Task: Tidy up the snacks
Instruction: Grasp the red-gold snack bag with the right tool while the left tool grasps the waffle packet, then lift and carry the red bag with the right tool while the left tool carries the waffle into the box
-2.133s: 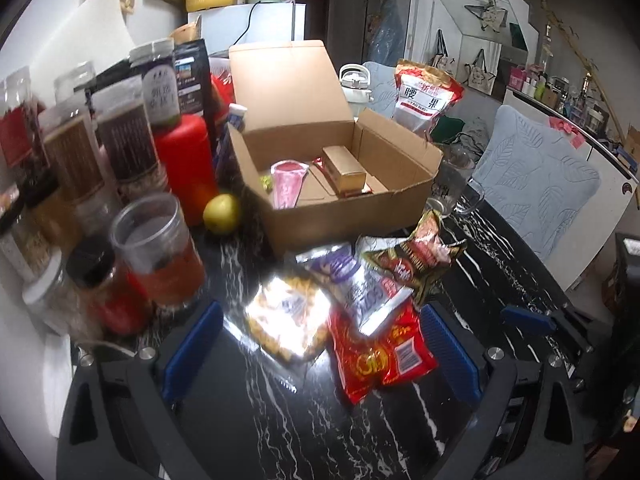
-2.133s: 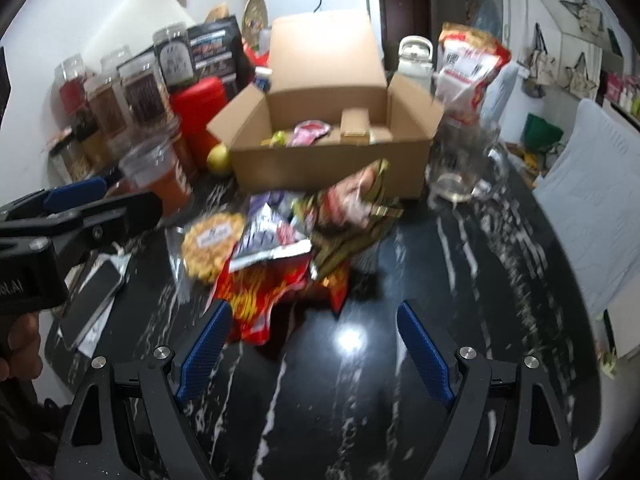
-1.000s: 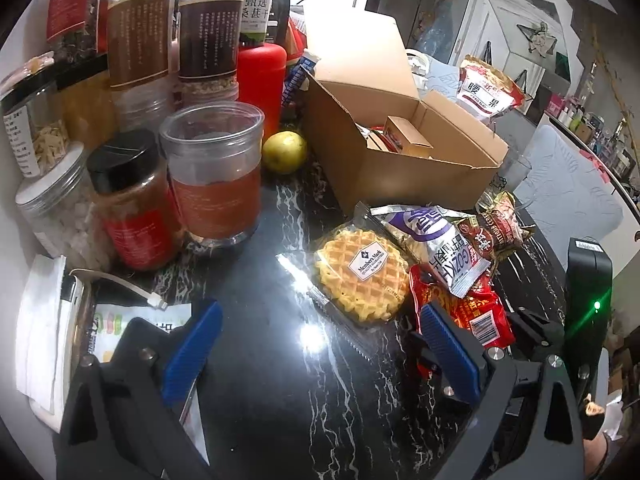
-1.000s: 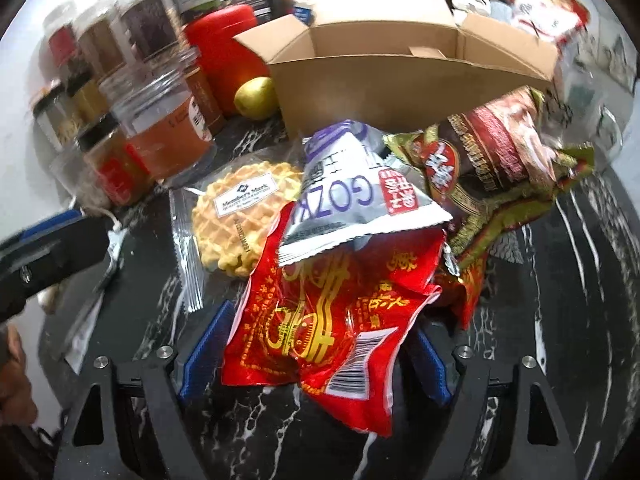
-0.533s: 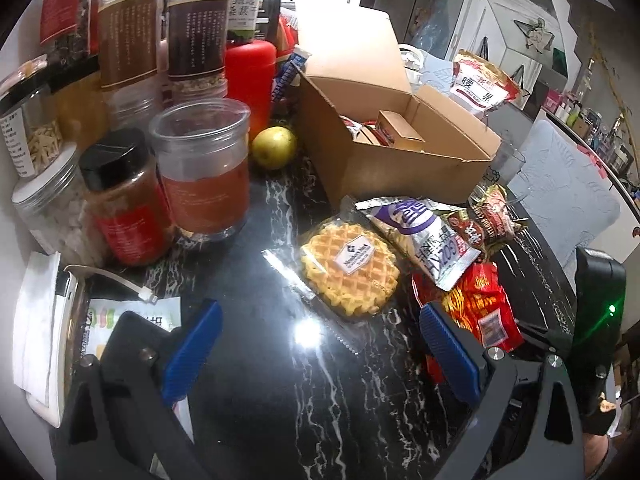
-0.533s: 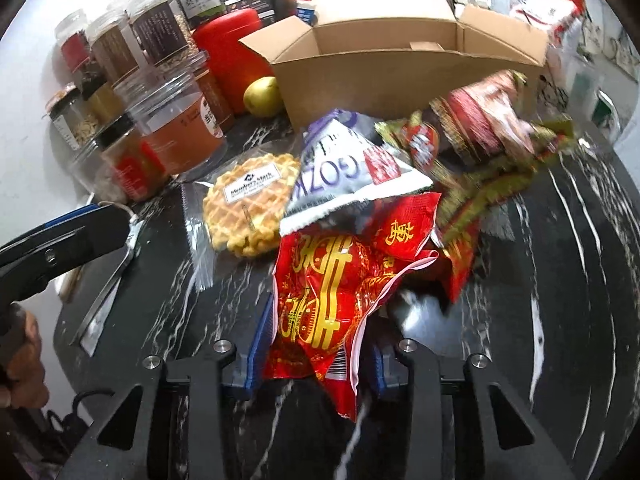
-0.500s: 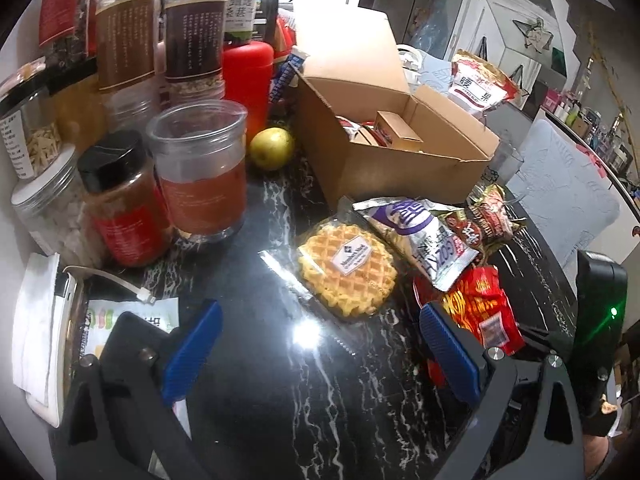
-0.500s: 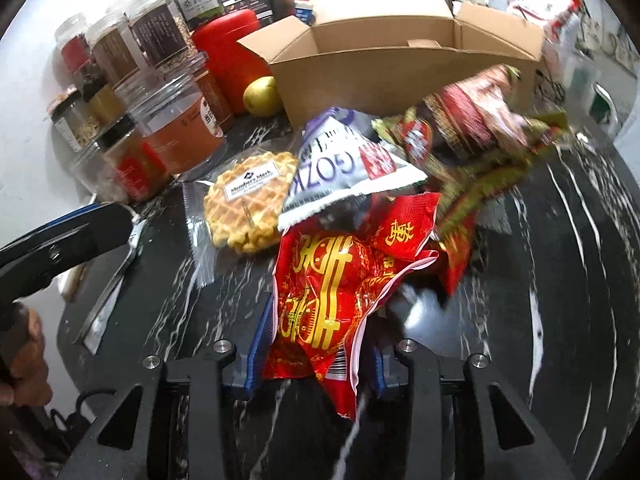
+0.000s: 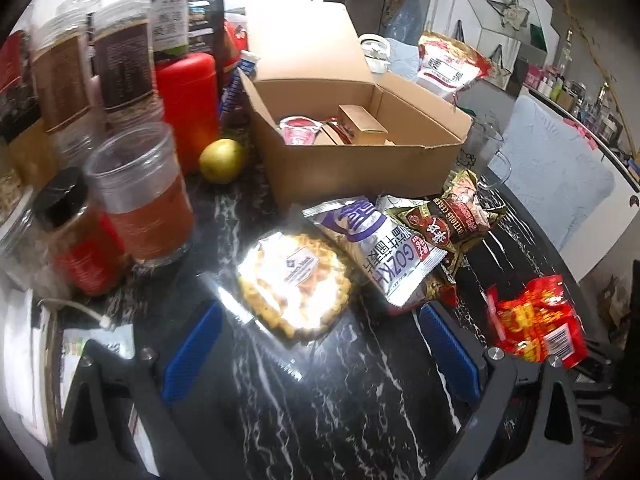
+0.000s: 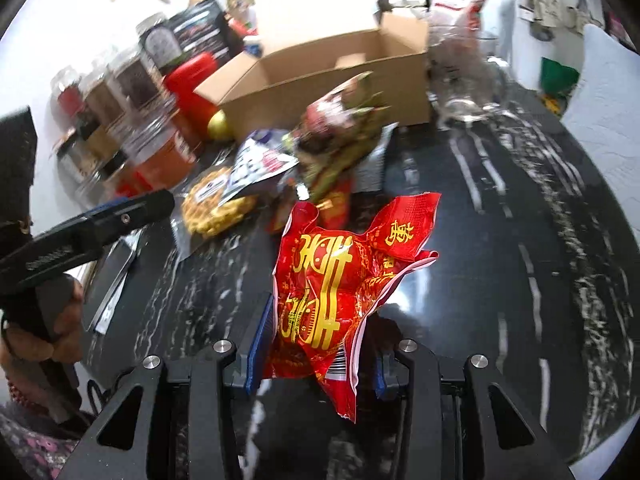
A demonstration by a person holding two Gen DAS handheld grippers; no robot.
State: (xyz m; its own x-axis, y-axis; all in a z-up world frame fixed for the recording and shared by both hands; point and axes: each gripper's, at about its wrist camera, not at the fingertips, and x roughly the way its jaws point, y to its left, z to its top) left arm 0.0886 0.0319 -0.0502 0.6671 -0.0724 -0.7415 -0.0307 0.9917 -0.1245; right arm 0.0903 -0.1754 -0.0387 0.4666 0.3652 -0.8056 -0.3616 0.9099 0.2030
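Black marble-look worktop (image 10: 520, 208), white veins, cluttered w/ snacks and jars. Right gripper (image 10: 316, 356): my fingers (image 10: 258, 344) are clamped on the lower end of the red snack bag (image 10: 340, 276) w/ gold lettering, which sits off to the right, apart from the rest of the pile. Left gripper (image 9: 320, 352): fingers (image 9: 192, 352) wide, nothing between them but worktop, w/ the wrapped waffle (image 9: 294, 280) just ahead. Touching the waffle's right edge lies the white-purple GOZKA pouch (image 9: 380, 248), and against that the dark red-gold packet (image 9: 456, 216). Behind them the open cardboard box (image 9: 360, 168) already holds a small tan carton and a couple of packets (contents partly hidden). Left of the box: a yellow-green fruit (image 9: 222, 160), a red canister (image 9: 188, 100) and jars (image 9: 140, 200).
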